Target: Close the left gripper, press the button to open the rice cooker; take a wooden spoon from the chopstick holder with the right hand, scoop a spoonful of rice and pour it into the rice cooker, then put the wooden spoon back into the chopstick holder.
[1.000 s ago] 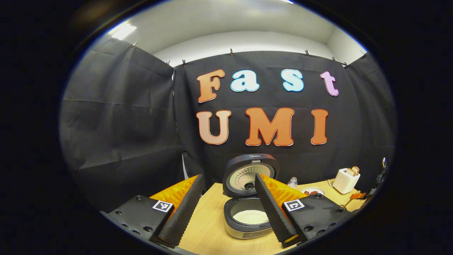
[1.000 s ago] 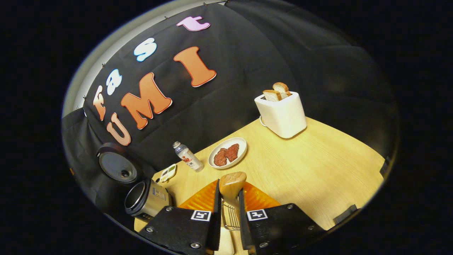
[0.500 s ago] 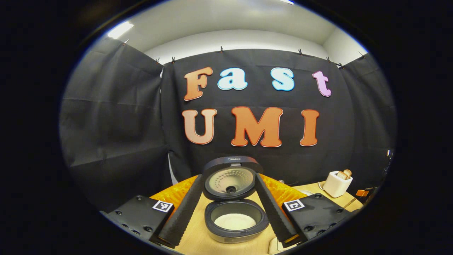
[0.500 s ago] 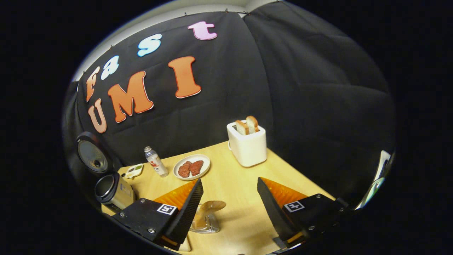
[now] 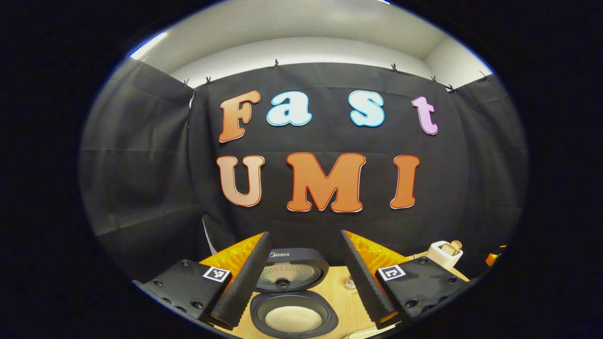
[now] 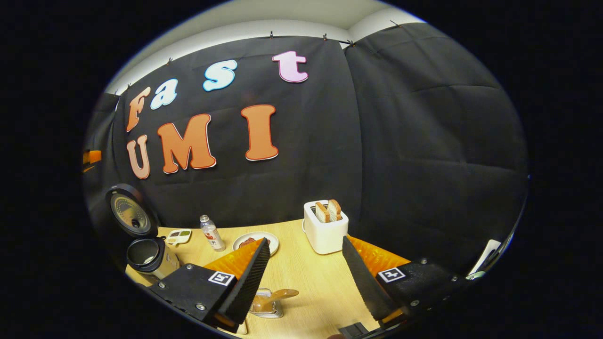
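On the bench, far left: the rice cooker (image 6: 146, 256) stands with its lid (image 6: 128, 211) swung up against the booth wall; seen side-on in the right gripper view.
Rice cooker, left gripper view: the same rice cooker (image 5: 294, 316) faces the camera head-on, lid (image 5: 289, 275) upright behind the pot, white rice (image 5: 293, 318) lying in the pot's bottom. The right gripper view does not let me tell what is inside the pot.
Left gripper: the left gripper (image 5: 301, 278) is spread wide, holding nothing, one finger on each side of the open cooker and raised clear of it.
Small dish: a small dish (image 6: 178, 236) lies just right of the cooker, in the right gripper view.
Bottle: a small bottle (image 6: 211, 233) stands upright between that dish and the plate.
Plate: a white plate (image 6: 272, 241) with something dark red on it, partly hidden behind a finger.
Right gripper: the right gripper (image 6: 306, 273) is spread wide and empty above the bench (image 6: 311, 282).
Chopstick holder: a wire chopstick holder (image 6: 266, 307) sits low beside the near finger.
Wooden spoon: the wooden spoon (image 6: 278, 296) rests in the holder, its bowl up and leaning right, apart from both fingers.
Toaster: a white toaster (image 6: 325, 230) with two slices of bread (image 6: 328, 210) sticking up stands farther back; the left gripper view shows this toaster (image 5: 444, 254) small at its right edge.
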The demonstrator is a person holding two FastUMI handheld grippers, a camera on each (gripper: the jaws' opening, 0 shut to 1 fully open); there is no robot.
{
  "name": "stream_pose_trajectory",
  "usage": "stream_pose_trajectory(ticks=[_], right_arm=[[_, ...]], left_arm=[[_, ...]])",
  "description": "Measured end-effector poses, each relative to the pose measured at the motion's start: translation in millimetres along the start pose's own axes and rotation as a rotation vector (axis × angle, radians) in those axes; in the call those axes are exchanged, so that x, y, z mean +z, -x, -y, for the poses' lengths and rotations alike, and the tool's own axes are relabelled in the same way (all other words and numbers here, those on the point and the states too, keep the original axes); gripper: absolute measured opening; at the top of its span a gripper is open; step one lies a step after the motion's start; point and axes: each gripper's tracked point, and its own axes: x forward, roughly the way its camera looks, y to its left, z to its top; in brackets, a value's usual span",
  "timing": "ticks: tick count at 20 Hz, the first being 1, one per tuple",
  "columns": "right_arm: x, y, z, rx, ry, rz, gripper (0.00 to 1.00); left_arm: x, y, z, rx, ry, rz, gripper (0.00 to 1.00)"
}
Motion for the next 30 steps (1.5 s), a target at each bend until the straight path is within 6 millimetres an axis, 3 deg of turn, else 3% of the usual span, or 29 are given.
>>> stream_pose_trajectory(ticks=[4,7,10,13,16,18,19,22,27,28,30], right_arm=[[2.4,7.8,7.3,-0.028,0.016,0.002,0.95],[2.6,13.8,8.7,-0.043,-0.011,-0.002,0.95],[4.1,20.3,12.2,-0.065,-0.015,0.0,0.95],[5.9,26.7,11.4,-0.078,-0.019,0.006,0.95],[3.1,29.5,4.6,-0.077,-0.03,0.002,0.95],[0.6,32.6,-2.3,-0.073,-0.029,0.001,0.95],[0.4,34.1,-7.5,-0.066,-0.029,0.0,0.95],[-2.4,39.3,-16.1,-0.053,-0.013,0.0,0.95],[2.3,47.0,-31.2,-0.017,-0.035,-0.001,0.95],[3.1,49.8,-33.4,-0.011,-0.039,0.002,0.95],[3.6,55.1,-38.4,-0.001,-0.043,0.007,0.95]], left_arm=[[15.1,-51.8,-9.8,0.012,0.002,-0.015,1.0],[9.0,-91.3,-29.5,0.045,0.005,-0.033,0.97],[-22.6,-118.2,-50.8,0.076,-0.03,-0.109,0.96],[-66.7,-130.5,-64.8,0.08,-0.003,-0.2,1.0],[-101.0,-138.6,-74.9,0.088,0.016,-0.266,0.95],[-120.9,-138.6,-75.8,0.08,0.019,-0.317,0.95],[-122.8,-133.7,-74.2,0.069,0.033,-0.312,0.98],[-125.0,-119.6,-69.2,0.049,0.075,-0.296,0.95],[-138.8,-82.0,-56.1,-0.001,0.08,-0.309,0.99],[-144.9,-71.3,-54.0,-0.009,0.091,-0.318,0.95],[-160.0,-50.7,-47.1,-0.033,0.088,-0.331,0.99]])
